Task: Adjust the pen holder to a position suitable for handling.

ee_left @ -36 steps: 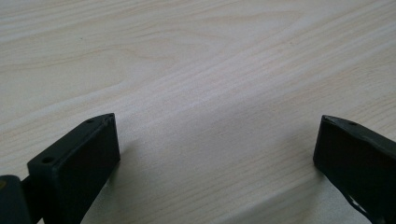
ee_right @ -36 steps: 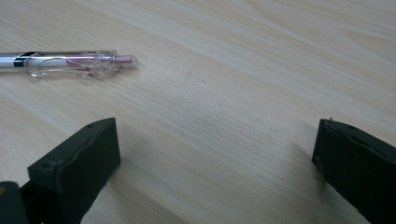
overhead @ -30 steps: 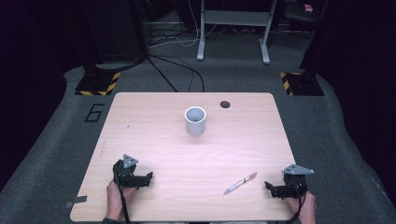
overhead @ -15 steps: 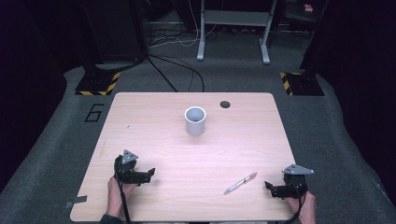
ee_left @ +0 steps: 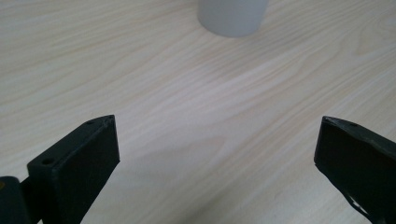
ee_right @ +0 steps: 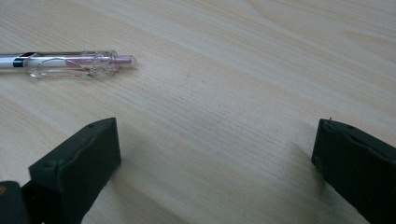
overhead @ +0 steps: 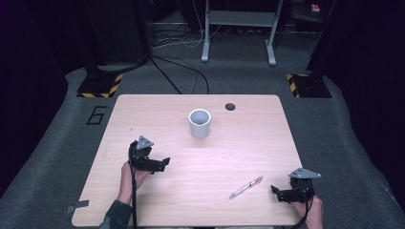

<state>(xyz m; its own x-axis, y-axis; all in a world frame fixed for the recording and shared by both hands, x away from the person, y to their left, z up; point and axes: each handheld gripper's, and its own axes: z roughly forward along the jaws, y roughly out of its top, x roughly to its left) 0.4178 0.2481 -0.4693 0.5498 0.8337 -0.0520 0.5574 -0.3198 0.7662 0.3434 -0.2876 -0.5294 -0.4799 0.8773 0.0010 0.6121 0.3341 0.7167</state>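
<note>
Left gripper held low over the wooden table by the left hand, forearm entering from the near edge, jaws spread wide, grasping nothing, aimed toward the table's middle. Ahead of those jaws and a little beyond, one grey cylindrical cup, upright, well apart from the jaw tips; base of the same cup seen at the top of the left gripper view, bare wood between. Farther past the cup, one small dark round mark near the table's far edge. Between the two grippers, nearer the right one, one clear click pen lying flat and diagonal on the wood. Right gripper held at the near right corner by the right hand, jaws likewise released and wide, pointing toward the pen; in the right gripper view, pen lying ahead and off the left jaw, not touching, nothing in between. Count: two grippers, one cup, one pen.
</note>
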